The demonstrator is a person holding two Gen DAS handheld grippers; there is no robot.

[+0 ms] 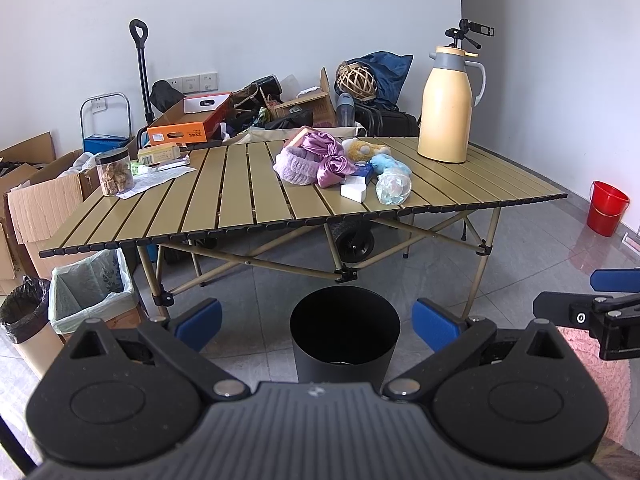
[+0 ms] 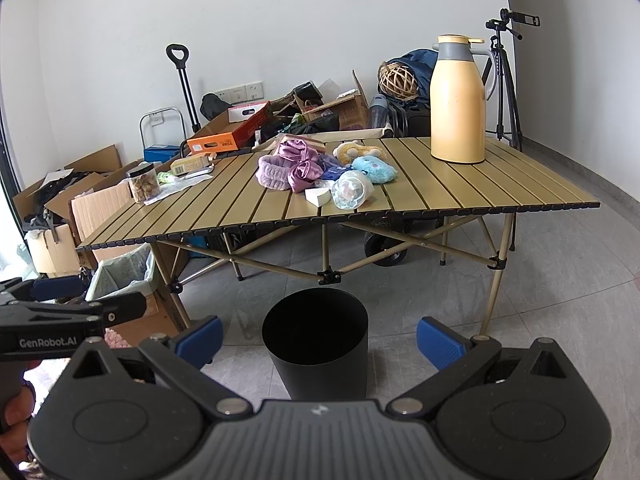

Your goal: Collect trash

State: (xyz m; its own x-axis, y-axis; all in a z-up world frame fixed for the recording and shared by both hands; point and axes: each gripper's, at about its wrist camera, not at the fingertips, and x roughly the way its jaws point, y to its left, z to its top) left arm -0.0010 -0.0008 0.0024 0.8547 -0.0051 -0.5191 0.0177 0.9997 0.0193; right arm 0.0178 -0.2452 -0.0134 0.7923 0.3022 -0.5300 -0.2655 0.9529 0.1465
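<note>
Above black bin, both tongs agape.

Black bin base hidden behind left gripper body; contents lost in dark interior, one faint glint at bottom, unidentifiable. Same bin's foot cut by right gripper housing. Right gripper in left wrist view cropped at frame edge, only one blue pad visible. Orange box label print too small to read. Crumpled clear wrapper contents indistinct. Jar filling brown, lumpy, kind unclear. Clutter behind table overlapping, mostly unidentifiable.
</note>
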